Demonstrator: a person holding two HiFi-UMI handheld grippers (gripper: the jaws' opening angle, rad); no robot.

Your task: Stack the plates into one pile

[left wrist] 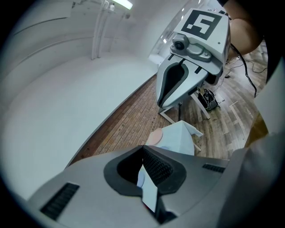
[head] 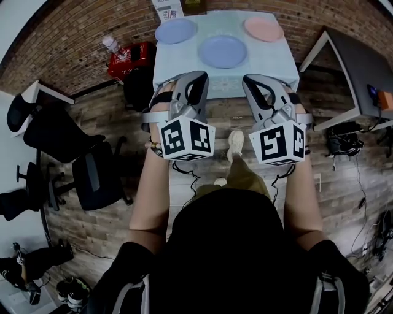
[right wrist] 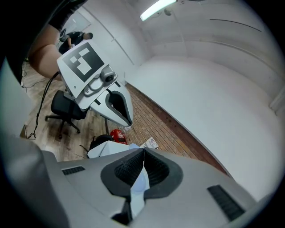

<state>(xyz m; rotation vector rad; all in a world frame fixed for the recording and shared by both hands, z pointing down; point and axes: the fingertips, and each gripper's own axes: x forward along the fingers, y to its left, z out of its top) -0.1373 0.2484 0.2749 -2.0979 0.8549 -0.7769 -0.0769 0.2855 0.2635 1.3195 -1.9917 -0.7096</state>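
Three plates lie apart on the small table point(head: 258, 70) with a pale blue cloth: a blue plate point(head: 176, 30) at the back left, a lavender-blue plate point(head: 223, 51) in the middle, and a pink plate point(head: 263, 29) at the back right. My left gripper point(head: 194, 78) and right gripper point(head: 254, 80) hover side by side over the table's near edge, both shut with nothing between the jaws. In the left gripper view the shut left gripper point(left wrist: 143, 148) points at the table point(left wrist: 180, 139) and the pink plate point(left wrist: 154, 137). In the right gripper view the right gripper point(right wrist: 143, 152) is shut too.
Black office chairs point(head: 92, 175) stand on the wooden floor at the left. A red bag point(head: 132, 58) and a bottle point(head: 110, 44) sit by the table's left side. A dark desk point(head: 362, 67) with cables under it is at the right. A printed box point(head: 167, 10) lies at the table's back edge.
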